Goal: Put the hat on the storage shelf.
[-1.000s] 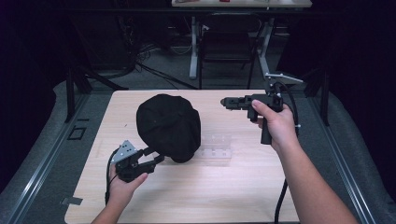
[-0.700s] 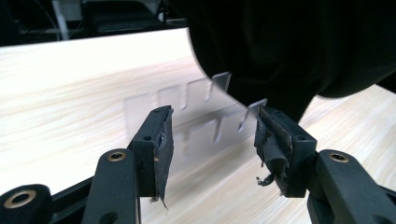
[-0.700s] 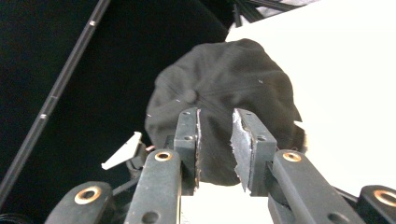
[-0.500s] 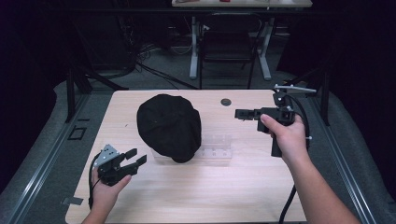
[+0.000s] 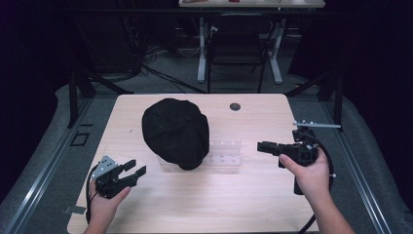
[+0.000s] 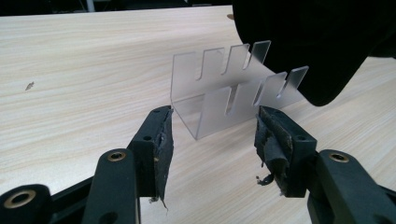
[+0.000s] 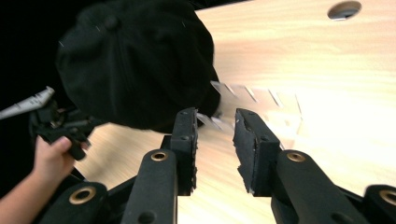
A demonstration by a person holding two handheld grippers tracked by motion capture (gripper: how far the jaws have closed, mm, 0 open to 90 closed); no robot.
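A black cap [image 5: 176, 132] sits on top of a clear slotted acrylic stand [image 5: 224, 156] in the middle of the wooden table [image 5: 243, 200]. It covers the stand's left end. My left gripper [image 5: 135, 168] is low at the front left, open and empty, aimed at the stand [image 6: 224, 93] and the cap [image 6: 317, 42]. My right gripper [image 5: 263, 146] hovers right of the stand and points left at it. Its jaws have just been opening and nothing is between them. In the right gripper view the cap [image 7: 140, 60] and the blurred stand [image 7: 252, 100] lie beyond the jaws.
A small round hole [image 5: 235, 106] marks the table's far side. A metal desk frame and cables [image 5: 234, 53] stand on the floor beyond the table. The person's left hand with its gripper [image 7: 56, 126] appears at the left of the right gripper view.
The right gripper has dropped and moved from the table's far right toward the near right. The left gripper has drawn back left, away from the cap's edge.
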